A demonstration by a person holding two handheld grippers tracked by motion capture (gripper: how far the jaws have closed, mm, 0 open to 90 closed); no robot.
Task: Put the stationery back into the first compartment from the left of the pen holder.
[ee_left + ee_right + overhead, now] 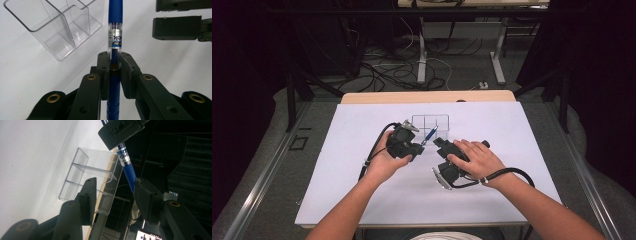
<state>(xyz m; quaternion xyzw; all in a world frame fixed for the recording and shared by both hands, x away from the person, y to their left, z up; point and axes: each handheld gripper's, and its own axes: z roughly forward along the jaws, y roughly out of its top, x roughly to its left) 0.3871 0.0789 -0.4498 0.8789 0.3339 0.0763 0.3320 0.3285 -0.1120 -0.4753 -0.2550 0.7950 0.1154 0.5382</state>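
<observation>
My left gripper [419,146] is shut on a blue pen [430,134] with a clear labelled barrel. In the left gripper view the pen [115,32] stands straight up out of the clamped pads [103,66]. My right gripper [439,142] sits just right of it, open. In the right gripper view the pen's blue end [128,170] reaches down beside the right-hand pad [143,195] with a wide gap to the other pad. A clear plastic organiser [430,116] with several compartments stands just behind both grippers; its walls [62,27] [92,177] look empty.
A white sheet [362,190] covers the table, whose wooden far edge [427,96] lies close behind the organiser. Beyond it are dark frame posts, table legs [422,60] and loose cables on the floor. Cables trail from both grippers towards the person.
</observation>
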